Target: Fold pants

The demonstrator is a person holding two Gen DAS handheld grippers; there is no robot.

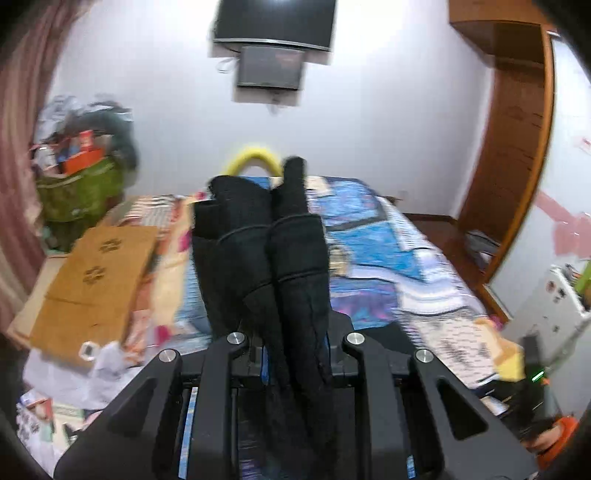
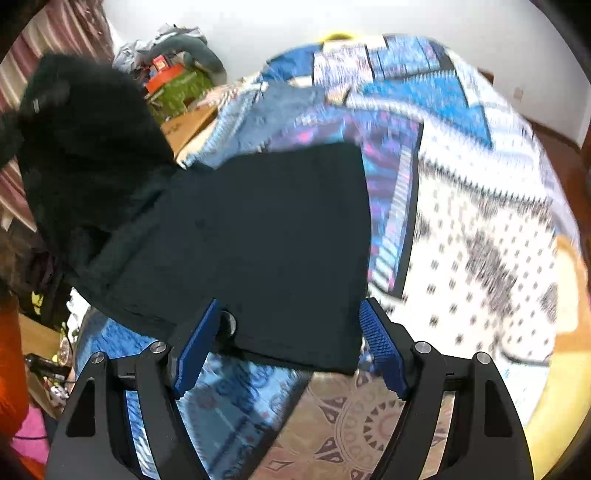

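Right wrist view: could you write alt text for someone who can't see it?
An open right gripper with blue ridged pads hovers at the near edge of black pants lying on a blue patterned bedspread. The pants' left portion is bunched and lifted.

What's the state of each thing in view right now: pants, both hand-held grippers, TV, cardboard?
black pants: partly folded, lower part flat on the bed, other end lifted
left hand-held gripper: shut on the bunched pants
right hand-held gripper: open, jaws either side of the pants' near edge, holding nothing
patterned bedspread: spread over the bed
TV: wall-mounted, screen dark
cardboard box: flattened
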